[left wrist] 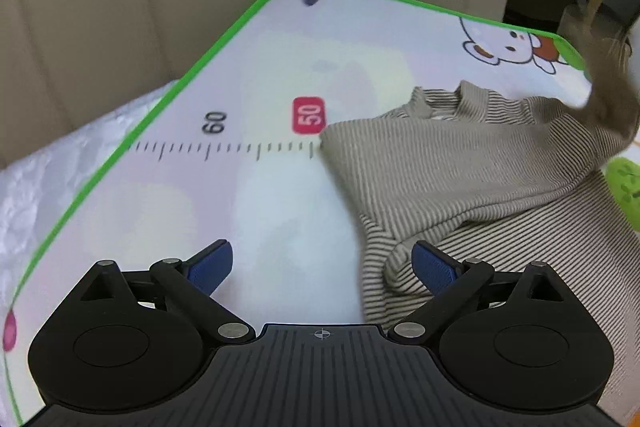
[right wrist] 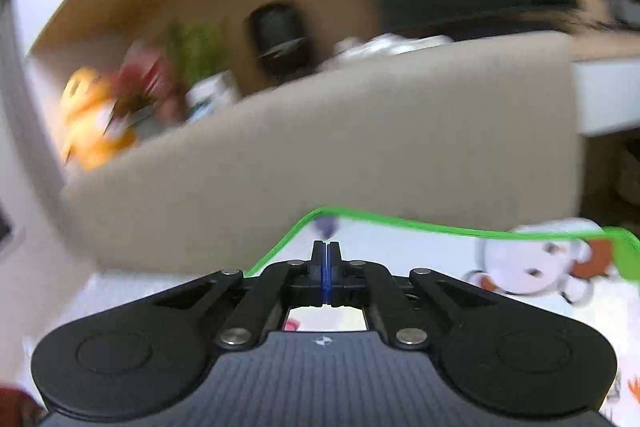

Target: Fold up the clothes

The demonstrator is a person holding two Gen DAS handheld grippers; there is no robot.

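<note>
The striped top point(left wrist: 472, 167) lies ahead and right of my left tool point(left wrist: 322, 263), jaws apart, empty, one pad touching its hem. My right tool point(right wrist: 327, 267) is together, empty.

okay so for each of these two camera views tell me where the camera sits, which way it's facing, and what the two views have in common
Left wrist: sits on the left hand-held gripper, angled down at the striped shirt on the green-edged mat; its own blue pads stand wide apart, nothing between them.
Right wrist: sits on the right hand-held gripper, facing nearly level across the mat's far edge toward the beige sofa back and blurred shelf clutter; its pads are pressed together, empty.
Shared: the mat's green corner, the cartoon bear print, the sofa back.
</note>
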